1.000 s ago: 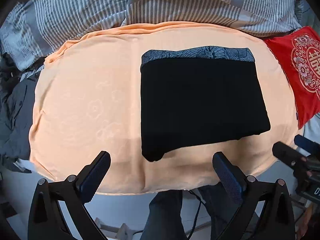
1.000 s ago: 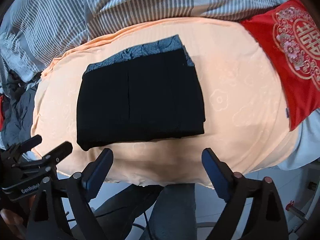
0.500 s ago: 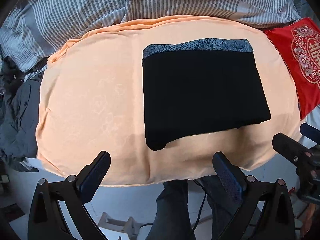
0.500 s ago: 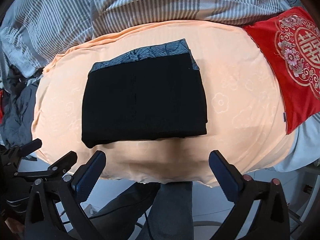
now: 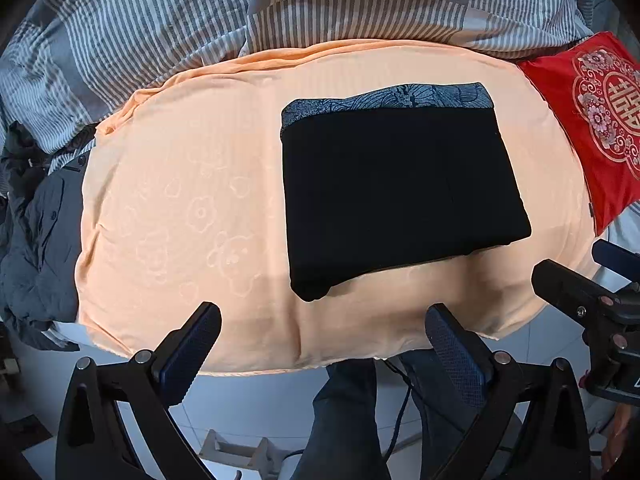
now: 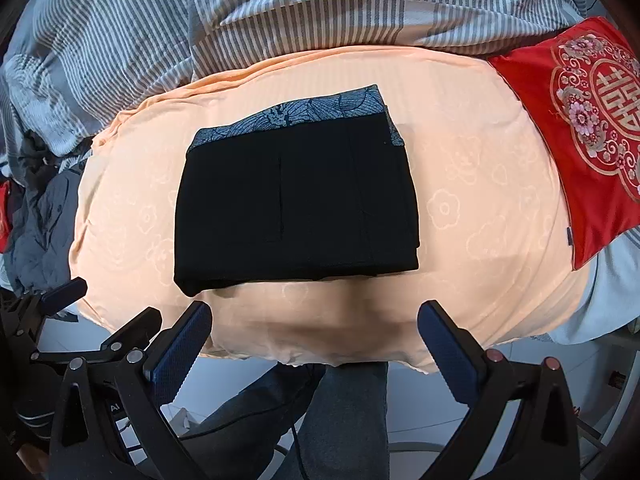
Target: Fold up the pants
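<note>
Both sets of tongs are hanging over the near edge of the bed with nothing between their fingers; the left gripper point(image 5: 322, 322) is standing wide open, its blue-padded fingers point(image 5: 192, 346) spread far apart and touching no cloth; the right gripper point(image 6: 314, 320) is gaping just as wide, pads point(image 6: 444, 344) clear of the fabric, hovering just short of the bundle. The pants point(image 6: 296, 204) are lying folded into a neat black rectangle on the peach blanket point(image 6: 472, 208), a patterned grey-blue band showing along the far edge; one near corner point(image 5: 310, 290) seems to be bulging a little, though the dark cloth is hiding its layers. A red embroidered cushion point(image 5: 600, 120) is sitting off to the right; a striped duvet point(image 5: 200, 20) is bunching up behind; dark clothing point(image 5: 36, 240) is slumping at the left.
</note>
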Motion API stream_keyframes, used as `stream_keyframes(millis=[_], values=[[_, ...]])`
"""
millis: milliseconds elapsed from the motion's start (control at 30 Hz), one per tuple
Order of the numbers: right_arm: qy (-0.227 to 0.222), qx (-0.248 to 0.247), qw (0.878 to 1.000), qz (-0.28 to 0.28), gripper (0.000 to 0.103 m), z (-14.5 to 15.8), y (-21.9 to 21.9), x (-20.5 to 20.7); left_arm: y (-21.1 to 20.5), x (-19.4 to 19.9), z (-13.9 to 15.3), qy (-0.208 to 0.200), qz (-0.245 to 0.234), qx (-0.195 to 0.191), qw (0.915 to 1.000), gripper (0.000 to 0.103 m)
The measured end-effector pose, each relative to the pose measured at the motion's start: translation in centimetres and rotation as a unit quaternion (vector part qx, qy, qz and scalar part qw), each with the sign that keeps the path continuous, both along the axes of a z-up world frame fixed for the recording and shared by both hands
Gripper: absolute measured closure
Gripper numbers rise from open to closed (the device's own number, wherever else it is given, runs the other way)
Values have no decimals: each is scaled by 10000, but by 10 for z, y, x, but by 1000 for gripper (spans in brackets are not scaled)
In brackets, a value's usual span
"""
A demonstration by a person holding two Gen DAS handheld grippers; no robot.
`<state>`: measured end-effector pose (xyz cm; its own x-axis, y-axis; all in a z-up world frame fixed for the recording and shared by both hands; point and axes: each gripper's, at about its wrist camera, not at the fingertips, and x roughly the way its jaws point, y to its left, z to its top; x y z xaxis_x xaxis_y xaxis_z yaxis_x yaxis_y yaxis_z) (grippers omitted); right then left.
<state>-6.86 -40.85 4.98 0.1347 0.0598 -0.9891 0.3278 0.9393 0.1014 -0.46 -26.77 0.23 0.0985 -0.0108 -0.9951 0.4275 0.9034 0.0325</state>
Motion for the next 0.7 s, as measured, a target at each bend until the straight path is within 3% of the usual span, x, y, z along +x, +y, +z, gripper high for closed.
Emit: stream_keyframes(millis=[700], values=[[-104,-259,9996,37,0,17,4,-5,5,-3,14,-189,82,-119,9997,1]])
